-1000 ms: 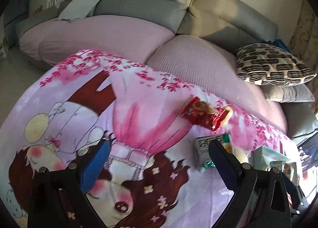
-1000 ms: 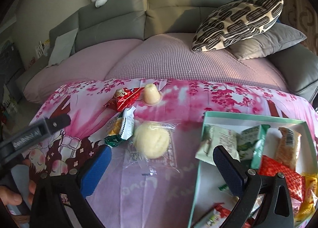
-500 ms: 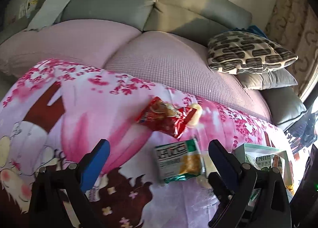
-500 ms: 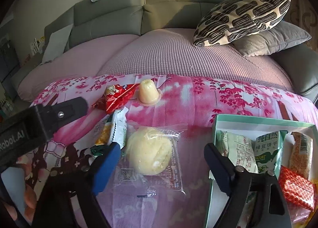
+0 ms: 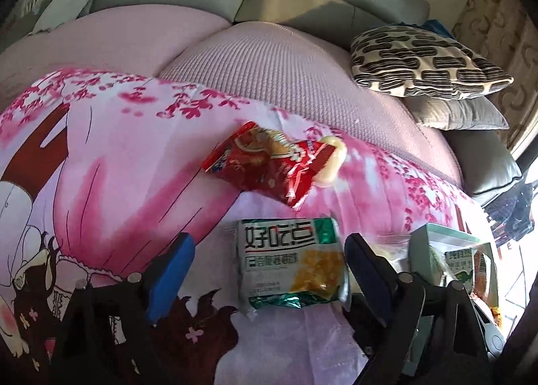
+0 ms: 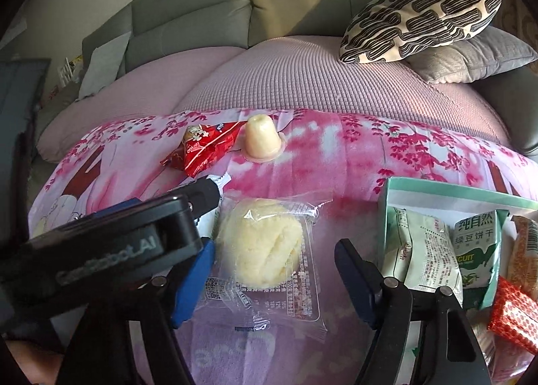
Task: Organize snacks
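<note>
The green-and-white biscuit packet (image 5: 291,264) lies flat on the pink printed cloth (image 5: 111,163), between the two fingers of the left gripper (image 5: 265,270). Its long axis runs from the near edge of the cloth toward the sofa, with the printed title at the far end and the crimped green seam at the near end. The left jaws stand apart and have just been closing. The blue pad (image 5: 171,274) is clear of the packet on one side. The dark finger on the other side is just beside the packet's edge; contact there cannot be confirmed.

The wrapped pale bun (image 6: 262,244) lies in a clear wrapper between the fingers of the right gripper (image 6: 272,281). The bun is round. The wrapper's long axis runs from near to far, with its printed end nearest the camera. The right jaws have also just been closing. They stand apart, and the pads do not press on the wrapper.

Beyond both items, the red snack packet (image 5: 265,163) lies slanted on the cloth, touching the jelly cup (image 6: 260,139), which stands upside down on its wide rim.

The teal box (image 6: 437,186) sits on the cloth beside the bun and holds several packets upright and flat. A patterned cushion (image 6: 420,18) rests on the sofa behind.
</note>
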Motion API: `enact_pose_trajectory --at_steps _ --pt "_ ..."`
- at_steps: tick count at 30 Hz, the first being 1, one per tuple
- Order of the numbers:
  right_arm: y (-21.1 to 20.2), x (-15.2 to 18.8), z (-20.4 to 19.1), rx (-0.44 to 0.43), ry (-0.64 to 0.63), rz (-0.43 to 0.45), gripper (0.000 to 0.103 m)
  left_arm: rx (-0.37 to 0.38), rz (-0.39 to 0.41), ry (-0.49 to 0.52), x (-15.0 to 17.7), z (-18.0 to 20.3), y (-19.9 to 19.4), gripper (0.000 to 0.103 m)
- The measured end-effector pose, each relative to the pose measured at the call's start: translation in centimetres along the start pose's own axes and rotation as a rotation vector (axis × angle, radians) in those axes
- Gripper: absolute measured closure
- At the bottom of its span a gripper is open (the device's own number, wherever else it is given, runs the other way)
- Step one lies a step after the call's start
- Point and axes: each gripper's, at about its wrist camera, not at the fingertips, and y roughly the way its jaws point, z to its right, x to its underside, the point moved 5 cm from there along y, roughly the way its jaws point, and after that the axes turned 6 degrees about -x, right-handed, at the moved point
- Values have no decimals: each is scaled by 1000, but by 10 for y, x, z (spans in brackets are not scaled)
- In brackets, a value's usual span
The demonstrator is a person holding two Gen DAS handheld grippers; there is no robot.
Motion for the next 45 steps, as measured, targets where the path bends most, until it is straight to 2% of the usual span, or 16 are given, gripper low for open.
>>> enact_pose_trajectory --at_steps 1,4,9,13,17,21,24,27,31,45 --pt "1 1 0 -4 0 -2 27 1 -3 -7 1 -2 1 13" --pt "4 2 0 -21 8 -14 27 -7 -12 -15 3 -5 6 27" --pt "6 3 -1 -30 7 -17 27 -14 -3 -20 3 -11 7 33" --pt "9 5 -1 -46 15 -26 27 -27 4 -21 3 -15 6 34" --pt "11 6 -3 -45 7 -32 27 -97 16 -1 2 -19 3 34" --pt "10 6 -3 -47 9 -29 28 -124 18 -18 0 -31 0 34" --pt "9 6 -2 -59 20 -24 38 -166 25 -36 -1 -43 -3 34" --pt "8 5 -2 -71 27 -18 45 -173 18 -42 -1 -48 -2 33" --pt "7 5 -4 -76 22 -15 47 -211 16 1 1 -42 1 33" --pt "0 4 -1 -79 29 3 52 -187 61 13 -3 -35 -10 40"
